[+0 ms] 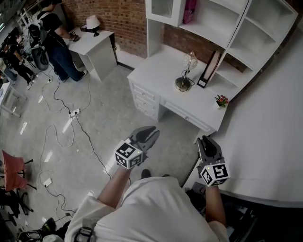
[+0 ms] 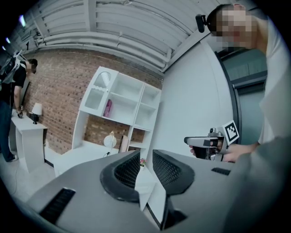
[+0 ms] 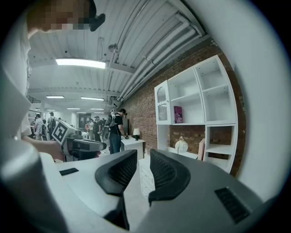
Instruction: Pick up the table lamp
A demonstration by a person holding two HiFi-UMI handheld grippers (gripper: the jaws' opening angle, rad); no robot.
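White desk — table lamp upright

White desk, red brick wall, grey floor; black-and-white square markers on the left gripper and right gripper.

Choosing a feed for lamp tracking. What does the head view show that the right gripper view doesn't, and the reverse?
Head view only: a white power strip with black cables on the grey floor, a red chair, and small red potted flowers on the desk corner.
Right gripper view only: the ceiling's lit strip light and white ceiling pipes.
Both: the glass-shaded metal table lamp, the white desk with shelving, the pink book on a shelf, and the left gripper.
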